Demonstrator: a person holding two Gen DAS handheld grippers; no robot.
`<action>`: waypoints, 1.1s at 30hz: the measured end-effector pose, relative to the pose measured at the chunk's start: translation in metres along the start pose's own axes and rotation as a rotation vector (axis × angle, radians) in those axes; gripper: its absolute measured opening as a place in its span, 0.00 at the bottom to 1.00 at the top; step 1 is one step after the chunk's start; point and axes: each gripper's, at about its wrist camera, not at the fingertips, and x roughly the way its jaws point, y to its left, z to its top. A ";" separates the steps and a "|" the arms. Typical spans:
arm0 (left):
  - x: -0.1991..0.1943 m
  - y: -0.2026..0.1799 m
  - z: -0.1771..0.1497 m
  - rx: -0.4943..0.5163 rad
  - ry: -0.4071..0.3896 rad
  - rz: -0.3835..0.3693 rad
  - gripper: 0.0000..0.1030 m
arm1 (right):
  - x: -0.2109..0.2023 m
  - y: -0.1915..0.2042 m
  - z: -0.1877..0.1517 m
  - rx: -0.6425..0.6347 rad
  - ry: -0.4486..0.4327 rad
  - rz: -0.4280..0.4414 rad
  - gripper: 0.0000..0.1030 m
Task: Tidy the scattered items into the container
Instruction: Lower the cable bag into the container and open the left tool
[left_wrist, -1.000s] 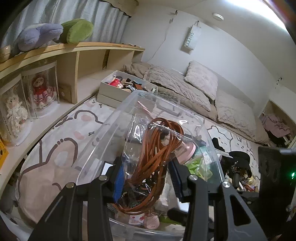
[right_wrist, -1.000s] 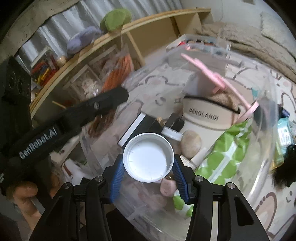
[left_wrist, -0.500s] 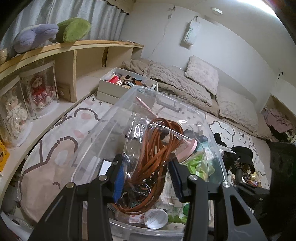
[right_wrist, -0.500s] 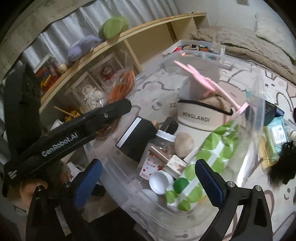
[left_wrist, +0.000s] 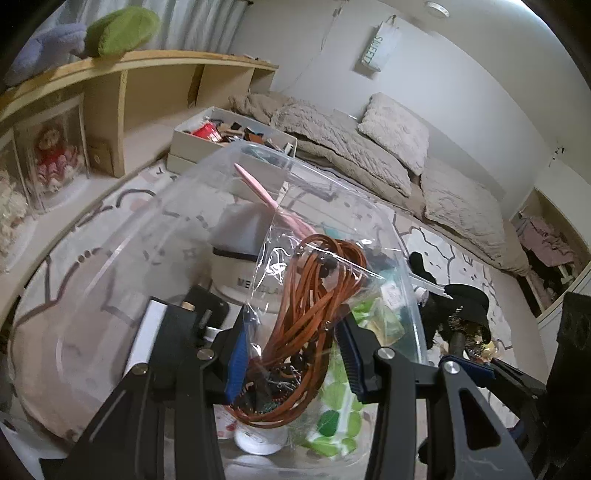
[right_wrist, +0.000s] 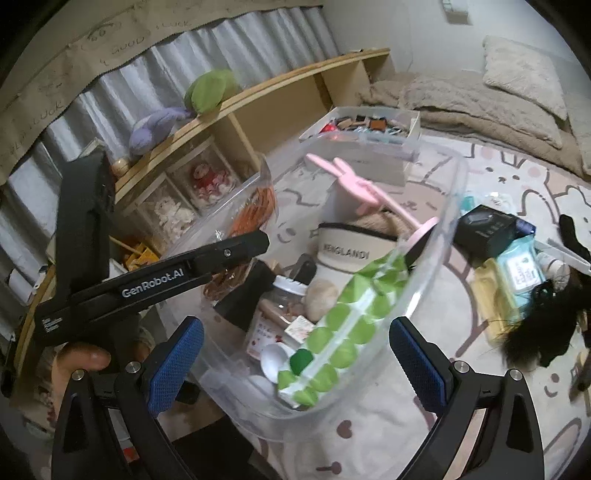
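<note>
Clear plastic container (right_wrist: 436, 258) sits on the bunny-print rug (right_wrist: 509, 177); taken as landmark.

Left claw (left_wrist: 291, 354) over the container's near rim, pads partly closed and pressing a clear bag of orange cord (left_wrist: 314, 306); bag hangs above the contents, not yet let go. In the right wrist view the same claw (right_wrist: 236, 251) reaches in from the container's left side, bag (right_wrist: 255, 210) at its tip, a thumb (right_wrist: 85, 358) on its handle.

Right claw (right_wrist: 295, 354) at the container's near edge, jaws spread wide, nothing between them.

Inside the container: white round cap (right_wrist: 275, 360) near the front wall, green-dotted packet (right_wrist: 332, 332) leaning along the right wall, cream cap lettered on its band (right_wrist: 347, 251) toward the back, pink bunny-eared stand (right_wrist: 354, 181) rising above it, small jar with white lid (right_wrist: 280, 295), black box (right_wrist: 251, 291) at left.

Outside, right of the container on the rug: dark box (right_wrist: 487, 229), blue wipes pack (right_wrist: 521, 269), black furry item (right_wrist: 546, 325). Behind it: open white box of small things (right_wrist: 369, 125). Left of it: wooden shelf (right_wrist: 258, 99) with green and purple plush toys (right_wrist: 184, 103).
</note>
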 end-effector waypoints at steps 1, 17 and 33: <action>0.002 -0.003 0.000 -0.001 0.004 -0.006 0.43 | -0.003 -0.002 0.000 0.003 -0.007 0.000 0.97; 0.038 -0.032 0.006 -0.014 0.056 -0.002 0.43 | -0.065 -0.025 -0.013 -0.025 -0.182 0.027 0.97; 0.057 -0.043 0.010 0.007 0.121 0.098 0.69 | -0.110 -0.054 -0.032 -0.003 -0.285 0.083 0.98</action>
